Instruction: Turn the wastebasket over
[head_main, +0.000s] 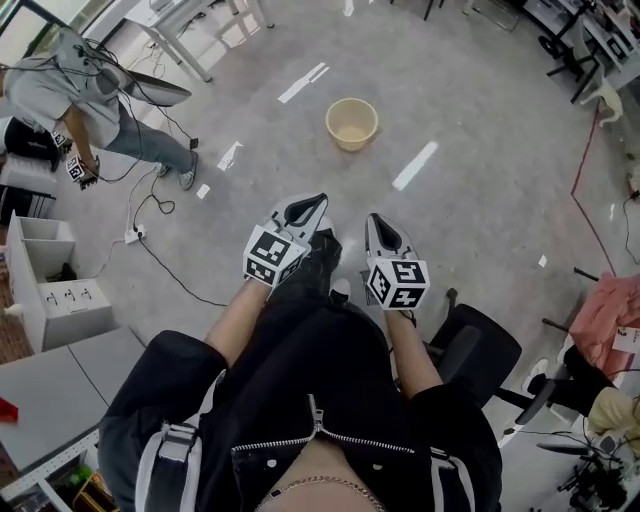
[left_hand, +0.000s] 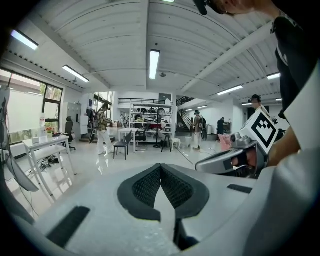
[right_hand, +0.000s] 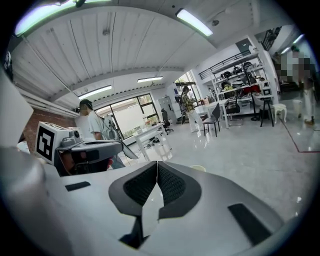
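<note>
A pale yellow wastebasket (head_main: 352, 123) stands upright on the grey floor, mouth up, well ahead of both grippers. In the right gripper view only a sliver of the wastebasket (right_hand: 198, 168) shows above the jaws. My left gripper (head_main: 305, 207) is held out in front of the body, shut with nothing in it, its tips meeting (left_hand: 160, 166). Beside it, my right gripper (head_main: 377, 228) is also shut and holds nothing, its tips meeting (right_hand: 157, 163). Both point toward the basket from a good distance.
A person (head_main: 85, 95) stands at the far left by a table (head_main: 190, 30), with cables (head_main: 150, 215) trailing over the floor. A white cabinet (head_main: 45, 285) is at the left. A black office chair (head_main: 480, 345) and pink cloth (head_main: 605, 310) sit on the right.
</note>
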